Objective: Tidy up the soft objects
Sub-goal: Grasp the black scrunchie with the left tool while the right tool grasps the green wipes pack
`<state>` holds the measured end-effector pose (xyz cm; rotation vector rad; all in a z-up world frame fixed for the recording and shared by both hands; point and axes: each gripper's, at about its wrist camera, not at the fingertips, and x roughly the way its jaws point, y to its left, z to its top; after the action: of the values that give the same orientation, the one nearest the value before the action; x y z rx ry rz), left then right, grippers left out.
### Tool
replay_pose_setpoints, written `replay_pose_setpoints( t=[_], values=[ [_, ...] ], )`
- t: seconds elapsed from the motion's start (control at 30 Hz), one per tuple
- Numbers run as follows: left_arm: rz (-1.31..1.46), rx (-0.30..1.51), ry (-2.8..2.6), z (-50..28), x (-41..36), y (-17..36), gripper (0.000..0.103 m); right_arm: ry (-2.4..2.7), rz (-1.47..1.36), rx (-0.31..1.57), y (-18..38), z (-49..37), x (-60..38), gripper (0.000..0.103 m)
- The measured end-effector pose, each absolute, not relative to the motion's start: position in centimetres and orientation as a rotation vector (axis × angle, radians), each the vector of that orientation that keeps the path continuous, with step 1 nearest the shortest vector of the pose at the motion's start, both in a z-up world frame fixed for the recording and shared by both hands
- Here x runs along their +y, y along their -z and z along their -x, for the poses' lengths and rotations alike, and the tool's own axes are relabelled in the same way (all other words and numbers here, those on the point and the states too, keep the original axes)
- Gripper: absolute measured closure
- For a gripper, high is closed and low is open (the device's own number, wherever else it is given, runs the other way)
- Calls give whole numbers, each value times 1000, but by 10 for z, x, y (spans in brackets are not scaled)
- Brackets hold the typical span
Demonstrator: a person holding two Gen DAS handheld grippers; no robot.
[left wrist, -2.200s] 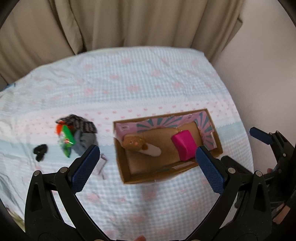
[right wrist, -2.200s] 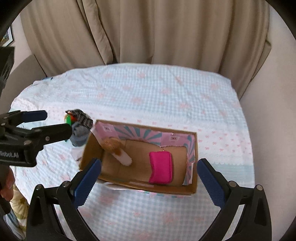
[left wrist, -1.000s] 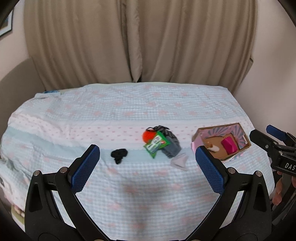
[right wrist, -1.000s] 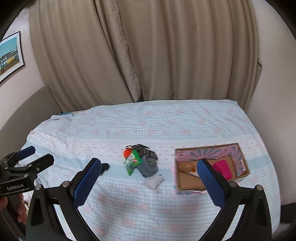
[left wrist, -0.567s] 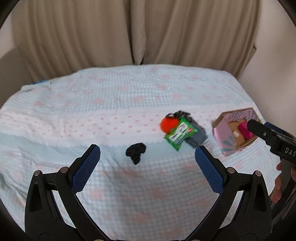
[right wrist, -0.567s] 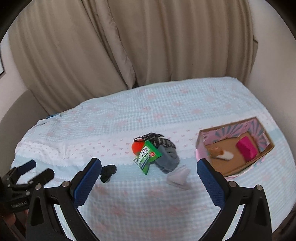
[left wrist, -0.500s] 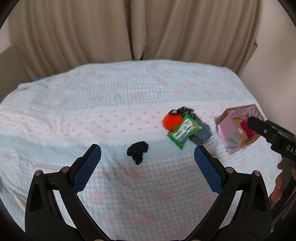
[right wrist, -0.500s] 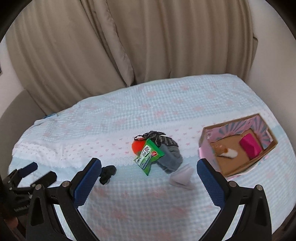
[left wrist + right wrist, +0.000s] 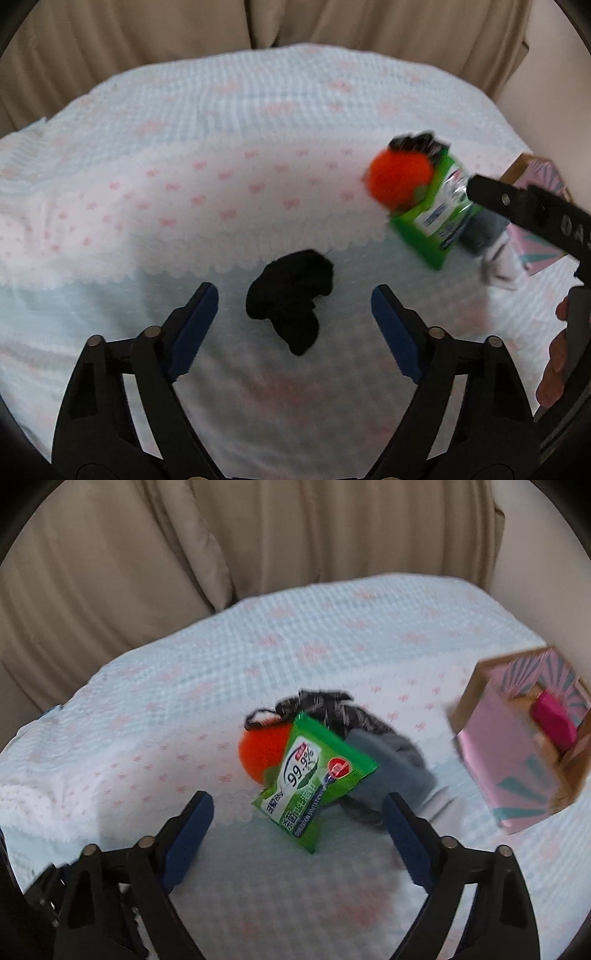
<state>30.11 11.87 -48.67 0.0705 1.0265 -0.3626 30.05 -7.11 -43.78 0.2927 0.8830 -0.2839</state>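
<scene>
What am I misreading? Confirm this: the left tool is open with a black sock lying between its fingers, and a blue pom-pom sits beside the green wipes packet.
One detail is wrong: the pom-pom is orange, not blue, as the left wrist view shows. The rest holds: the left tool is open, the black sock lies between its fingers, and the pom-pom sits beside the green wipes packet.

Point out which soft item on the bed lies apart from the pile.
The black sock: it lies alone on the bedspread, between the left gripper fingers, while the orange pom-pom, green packet and grey cloth are bunched together.

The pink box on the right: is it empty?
No, the pink box holds a bright pink item, seen in the right wrist view.
</scene>
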Motion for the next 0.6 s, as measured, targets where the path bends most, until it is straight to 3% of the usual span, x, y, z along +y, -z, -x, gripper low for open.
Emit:
replay_pose_setpoints(
  t=[0.4, 0.6],
  values=[
    [-140, 1039, 351, -312, 99, 539, 33, 352, -379, 884, 489, -335, -83, 45],
    [-166, 1039, 341, -318, 94, 536, 63, 333, -410, 903, 498, -338, -83, 60]
  ],
)
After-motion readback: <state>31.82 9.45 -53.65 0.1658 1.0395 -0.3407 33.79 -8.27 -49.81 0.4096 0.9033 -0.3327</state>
